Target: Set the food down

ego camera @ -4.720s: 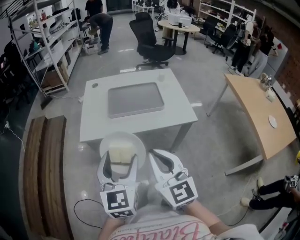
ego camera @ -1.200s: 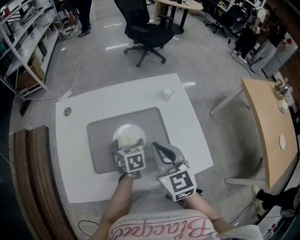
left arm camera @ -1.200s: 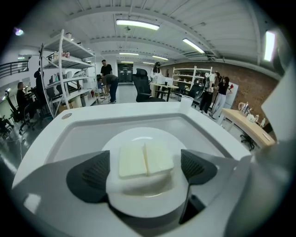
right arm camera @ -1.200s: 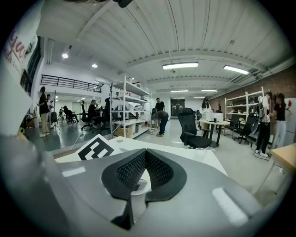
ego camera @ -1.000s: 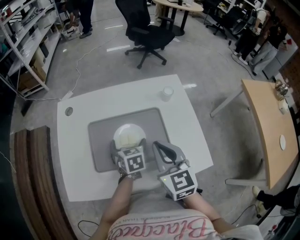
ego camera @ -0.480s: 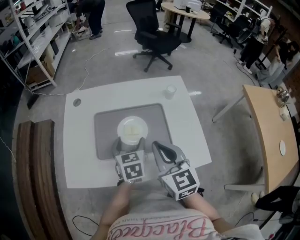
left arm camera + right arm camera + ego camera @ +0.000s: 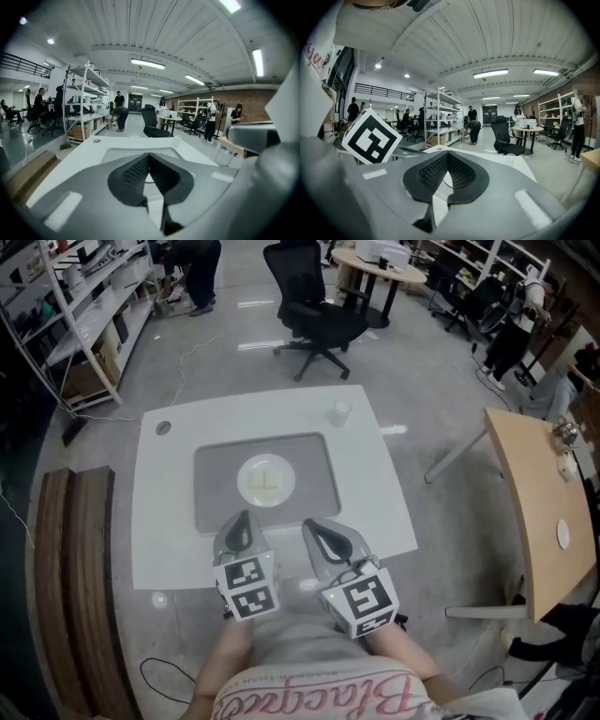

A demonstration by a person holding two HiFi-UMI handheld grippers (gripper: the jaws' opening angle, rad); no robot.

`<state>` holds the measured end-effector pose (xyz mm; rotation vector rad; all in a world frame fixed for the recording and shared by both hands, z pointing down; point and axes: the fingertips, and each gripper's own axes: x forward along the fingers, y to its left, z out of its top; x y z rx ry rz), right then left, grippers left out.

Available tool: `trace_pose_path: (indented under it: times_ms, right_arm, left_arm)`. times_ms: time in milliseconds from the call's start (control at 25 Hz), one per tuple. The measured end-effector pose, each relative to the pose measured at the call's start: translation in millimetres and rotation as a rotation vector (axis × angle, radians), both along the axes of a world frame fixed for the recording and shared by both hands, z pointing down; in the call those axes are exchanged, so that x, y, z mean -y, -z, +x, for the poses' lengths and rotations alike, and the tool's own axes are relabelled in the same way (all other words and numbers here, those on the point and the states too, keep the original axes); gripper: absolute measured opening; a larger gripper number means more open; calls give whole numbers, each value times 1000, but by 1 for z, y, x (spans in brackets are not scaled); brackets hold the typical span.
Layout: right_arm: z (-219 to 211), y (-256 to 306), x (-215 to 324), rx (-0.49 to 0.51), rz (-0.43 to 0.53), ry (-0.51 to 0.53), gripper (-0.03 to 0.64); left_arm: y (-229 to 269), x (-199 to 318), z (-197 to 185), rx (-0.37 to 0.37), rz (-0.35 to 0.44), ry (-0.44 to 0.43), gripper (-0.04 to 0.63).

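A white plate [image 7: 265, 480] with pale yellow food on it rests in the middle of the grey mat [image 7: 211, 486] on the white table [image 7: 178, 545]. My left gripper [image 7: 242, 517] hovers over the table's near edge, short of the plate and apart from it. Its jaws are shut with nothing between them, and in the left gripper view the dark pads [image 7: 136, 173] meet at the tip. My right gripper [image 7: 312, 524] is beside it to the right, also shut and empty, its pads [image 7: 461, 171] closed together.
A small white cup [image 7: 339, 412] stands near the table's far right corner, and a cable hole [image 7: 163, 427] sits at the far left. A black office chair [image 7: 314, 306] is beyond the table, a wooden desk [image 7: 530, 493] to the right, a wooden bench [image 7: 70, 587] to the left.
My left gripper let go of the plate, drew back toward the near edge and shut empty. The plate stays on the mat. The right gripper kept its place.
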<state>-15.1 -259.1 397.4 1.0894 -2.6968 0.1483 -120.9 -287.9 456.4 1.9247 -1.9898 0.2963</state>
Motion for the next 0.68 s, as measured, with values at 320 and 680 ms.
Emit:
trace_pose_path:
  times_ms: [320,680]
  right_arm:
    - [-2,6,-29,11,9,14,2]
    - [-4,14,-61,5,27,5,2]
  left_arm:
    - [28,-34,8,-24,55,-47,-2]
    - [50,-66,17,-7,120,-115,-2]
